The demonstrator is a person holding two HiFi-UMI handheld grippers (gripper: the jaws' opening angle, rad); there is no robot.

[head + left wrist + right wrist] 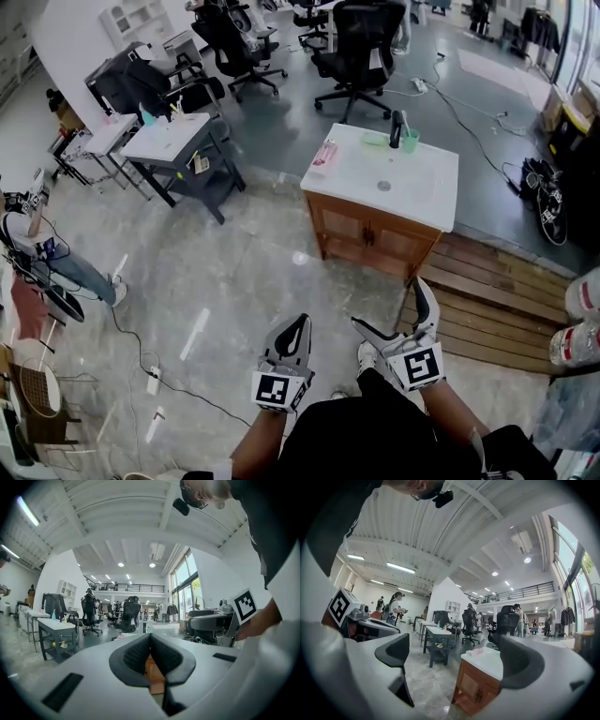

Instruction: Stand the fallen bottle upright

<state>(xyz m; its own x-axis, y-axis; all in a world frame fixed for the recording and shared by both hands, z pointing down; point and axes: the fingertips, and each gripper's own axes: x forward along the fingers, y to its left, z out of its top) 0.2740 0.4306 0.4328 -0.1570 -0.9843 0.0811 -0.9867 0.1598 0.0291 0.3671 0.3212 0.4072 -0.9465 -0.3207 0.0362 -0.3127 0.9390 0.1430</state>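
Note:
A pink bottle (323, 155) lies on its side at the left end of the white vanity top (422, 192), which sits on a wooden cabinet some way ahead of me. In the right gripper view the bottle (474, 651) shows small between the jaws, far off. My right gripper (392, 305) is held level over the floor, open wide with nothing in it. My left gripper (298, 330) is beside it with its pads together, also empty. Both are well short of the cabinet (471, 688).
A black faucet (397, 129) and a green cup (410, 141) stand at the back of the vanity top. A wooden step platform (497, 300) lies to the right. A grey table (173, 141), office chairs (361, 47), floor cables (150, 380) and a seated person (47, 253) are around.

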